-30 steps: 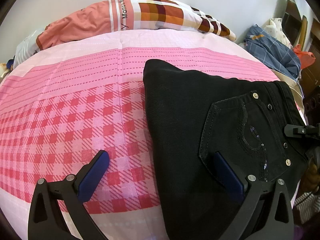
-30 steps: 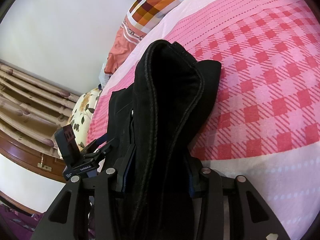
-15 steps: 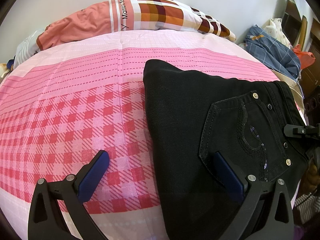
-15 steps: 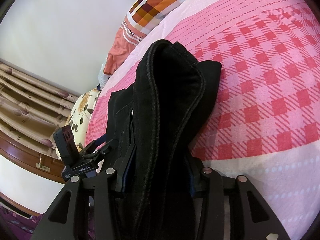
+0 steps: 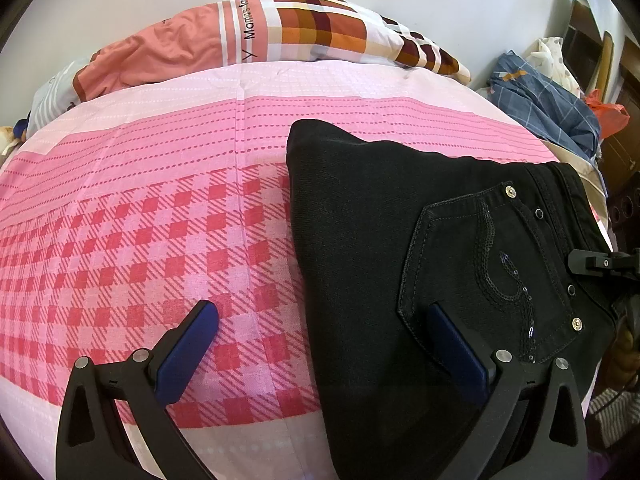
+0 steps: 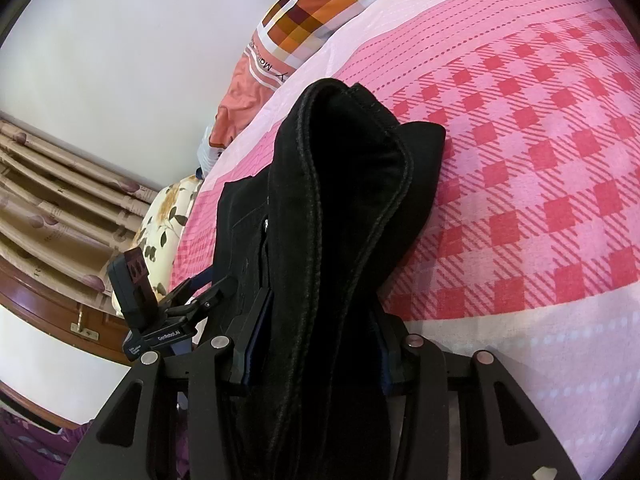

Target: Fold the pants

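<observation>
Pink checked bedsheet — left tool angled down, wide open, empty — right tool clamped on black pants

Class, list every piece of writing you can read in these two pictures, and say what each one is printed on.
"Mamas", then cut-off letters, and a separate "Y": on the pink stripe of the checked pillow.
"GenRobot.AI": on the black mount of the left gripper, seen from the right wrist view.
A small white label below it on that mount: too small to read.
The black pants show no writing.
</observation>
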{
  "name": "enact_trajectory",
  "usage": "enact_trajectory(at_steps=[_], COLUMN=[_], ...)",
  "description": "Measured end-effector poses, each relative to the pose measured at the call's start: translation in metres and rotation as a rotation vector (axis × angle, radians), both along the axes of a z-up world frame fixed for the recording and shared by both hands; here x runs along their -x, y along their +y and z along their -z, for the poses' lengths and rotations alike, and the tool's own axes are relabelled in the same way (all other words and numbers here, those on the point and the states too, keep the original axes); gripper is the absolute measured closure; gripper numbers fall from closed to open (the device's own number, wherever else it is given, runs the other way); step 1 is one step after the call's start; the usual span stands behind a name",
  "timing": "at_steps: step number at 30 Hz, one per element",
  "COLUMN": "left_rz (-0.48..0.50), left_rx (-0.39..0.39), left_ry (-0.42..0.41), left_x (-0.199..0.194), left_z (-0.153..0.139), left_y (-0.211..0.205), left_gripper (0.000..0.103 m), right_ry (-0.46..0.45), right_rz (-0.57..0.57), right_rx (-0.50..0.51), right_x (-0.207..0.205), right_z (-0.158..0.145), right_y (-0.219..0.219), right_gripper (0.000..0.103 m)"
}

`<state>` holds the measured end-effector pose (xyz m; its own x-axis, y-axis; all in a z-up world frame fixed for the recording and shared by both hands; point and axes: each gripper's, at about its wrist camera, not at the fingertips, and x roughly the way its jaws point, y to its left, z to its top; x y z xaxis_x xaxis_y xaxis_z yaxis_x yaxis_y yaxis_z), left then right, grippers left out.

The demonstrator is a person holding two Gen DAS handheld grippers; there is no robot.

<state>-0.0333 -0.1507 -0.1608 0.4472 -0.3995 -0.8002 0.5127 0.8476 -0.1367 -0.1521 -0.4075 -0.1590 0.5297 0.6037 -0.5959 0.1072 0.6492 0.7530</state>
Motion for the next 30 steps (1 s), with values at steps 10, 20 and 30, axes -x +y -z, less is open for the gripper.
enact_trajectory(at_steps=[10,20,30], left_rz=[0.000,0.000,0.000], left_rx=[0.000,0.001,0.001], left_ry=[-0.001,-0.001,0.000], left_x=[0.0013,0.0007,0.0001], left_z=[-0.0004,-0.0004,-0.0005], left_y=[-0.0002,0.0004,-0.0002], left_gripper=[0.000,0.000,0.000], right_ry=[-0.001,-0.001,-0.005], right_rz=[0.001,0.000,0.000], right_rx=[0.000,0.000,0.003], right_x=[0.0003,0.0005,0.0003], right_z=[-0.0001,-0.0001,-0.0006], right_y=[0.0002,0.0004,0.0007], right_gripper=[0.064,0.064,0.064])
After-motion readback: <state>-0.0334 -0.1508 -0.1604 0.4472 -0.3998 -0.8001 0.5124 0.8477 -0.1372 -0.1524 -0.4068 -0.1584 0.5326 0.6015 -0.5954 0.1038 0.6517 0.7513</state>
